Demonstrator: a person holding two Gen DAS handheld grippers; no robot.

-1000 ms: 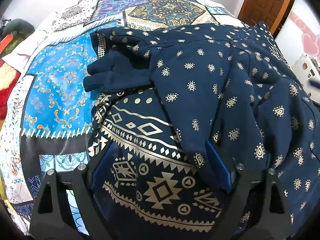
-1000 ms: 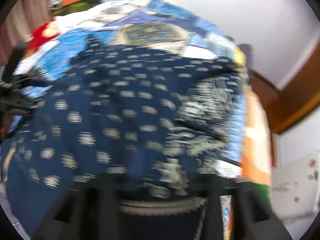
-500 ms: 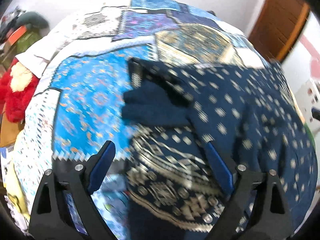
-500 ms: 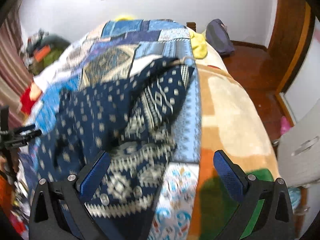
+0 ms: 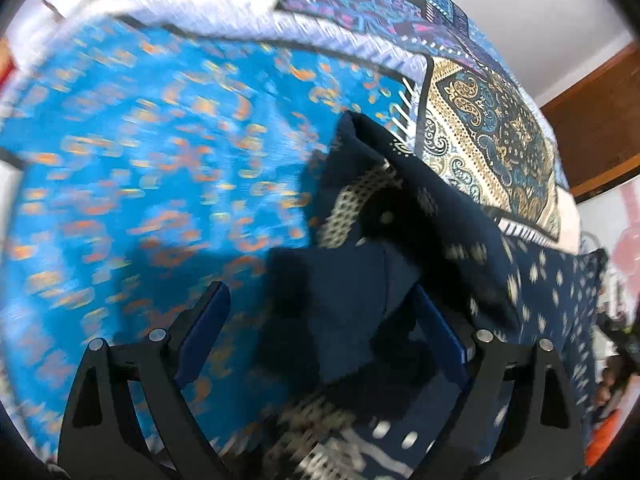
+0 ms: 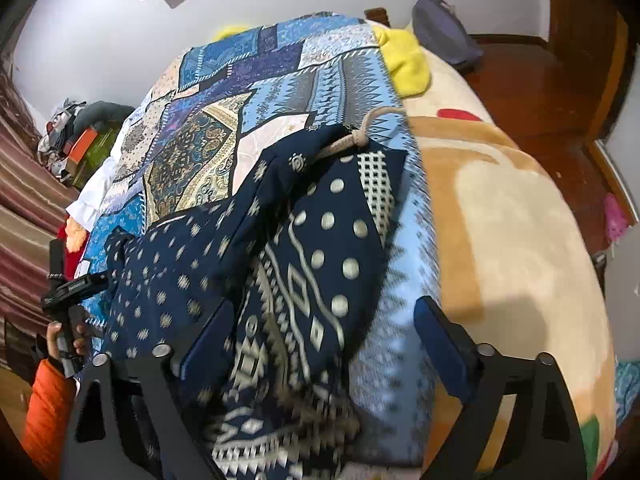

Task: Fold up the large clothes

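So we are early: the garment (image 6: 280,264) lies rumpled, unfolded, on the bed (image 6: 500,220). Our left gripper (image 5: 320,332) gapes over a dark flap, while our right gripper (image 6: 324,334) is closing around nothing yet.

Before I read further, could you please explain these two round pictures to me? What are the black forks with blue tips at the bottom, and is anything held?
Each picture comes from a camera mounted on a hand-held tool, looking forward along its two black fingers with blue pads. A person carries one tool in each hand; no robot arm is present. The left tool hovers over a plain dark sleeve of the navy patterned garment. The right tool has its fingers closing around the garment's hem, not yet pinching it. Nothing is held. The garment lies on a blue patchwork bedspread, beside a beige blanket. At the right picture's left edge you see the person's hand in an orange sleeve.
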